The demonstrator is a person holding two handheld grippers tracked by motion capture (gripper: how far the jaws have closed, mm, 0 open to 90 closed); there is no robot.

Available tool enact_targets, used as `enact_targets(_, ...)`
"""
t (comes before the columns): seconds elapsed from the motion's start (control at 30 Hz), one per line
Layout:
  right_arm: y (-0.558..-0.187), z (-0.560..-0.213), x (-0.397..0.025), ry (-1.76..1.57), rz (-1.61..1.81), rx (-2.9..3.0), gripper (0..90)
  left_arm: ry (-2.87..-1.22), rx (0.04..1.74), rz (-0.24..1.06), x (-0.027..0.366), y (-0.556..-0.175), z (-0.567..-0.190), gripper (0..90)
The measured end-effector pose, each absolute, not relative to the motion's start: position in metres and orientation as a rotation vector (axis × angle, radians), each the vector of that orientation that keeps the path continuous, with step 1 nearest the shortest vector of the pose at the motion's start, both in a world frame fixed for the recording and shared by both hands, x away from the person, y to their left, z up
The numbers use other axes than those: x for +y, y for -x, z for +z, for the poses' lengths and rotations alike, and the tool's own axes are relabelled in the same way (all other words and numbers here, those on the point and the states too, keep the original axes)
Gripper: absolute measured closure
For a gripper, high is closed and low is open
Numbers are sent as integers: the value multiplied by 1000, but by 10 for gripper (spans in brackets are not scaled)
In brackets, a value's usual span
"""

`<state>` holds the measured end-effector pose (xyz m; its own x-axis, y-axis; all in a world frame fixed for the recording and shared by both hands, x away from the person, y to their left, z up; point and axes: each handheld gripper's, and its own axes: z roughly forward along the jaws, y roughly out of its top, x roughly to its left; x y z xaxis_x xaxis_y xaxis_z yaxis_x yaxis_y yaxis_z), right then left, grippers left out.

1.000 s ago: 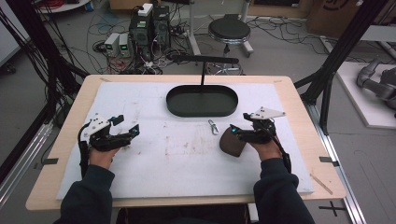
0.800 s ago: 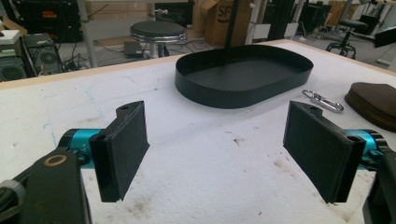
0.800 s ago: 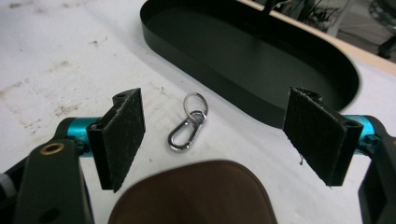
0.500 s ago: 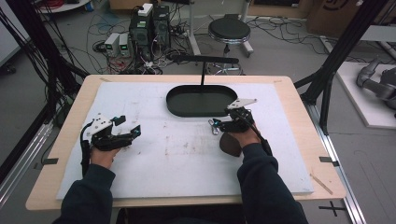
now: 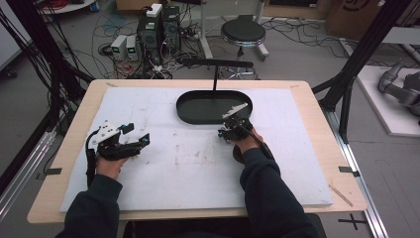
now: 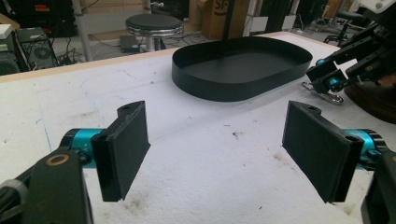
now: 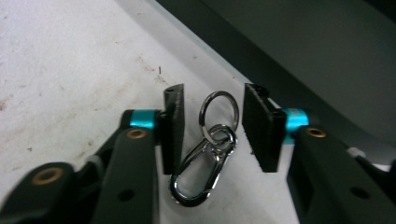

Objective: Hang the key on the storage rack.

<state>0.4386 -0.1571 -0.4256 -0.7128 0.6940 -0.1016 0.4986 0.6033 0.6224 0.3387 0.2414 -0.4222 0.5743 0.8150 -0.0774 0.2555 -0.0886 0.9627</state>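
Keyring (image 7: 211, 154), shiny metal loops, between parted right gripper (image 7: 212, 128) jaws.

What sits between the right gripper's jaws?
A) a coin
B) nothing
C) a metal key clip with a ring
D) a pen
C: in the right gripper view, a shiny clip with a ring lies on the white mat between the open jaws of the right gripper.

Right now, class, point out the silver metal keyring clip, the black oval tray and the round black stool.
Silver metal keyring clip (image 7: 218, 111): right gripper view, on its ring.
Black oval tray (image 6: 219, 88): left gripper view, on its near wall.
Round black stool (image 5: 242, 31): high view, on its seat.
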Motion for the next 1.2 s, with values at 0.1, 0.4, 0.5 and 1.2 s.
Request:
enact_targets(0.1,-438,-425,-159,-952,814,2505,680,-1636,916,596,241,-339,-422,225)
enact_targets(0.4,-439,-424,-167,-966,782,2527,828,-1636,918,595,242,-338,-422,227)
enact_targets(0.5,-439,-423,-169,-982,762,2529,853,-1638,919,593,241,-338,-422,227)
enact_targets(1.2,-434,-405,-185,-944,927,2472,900,-1640,922,594,242,-338,-422,227)
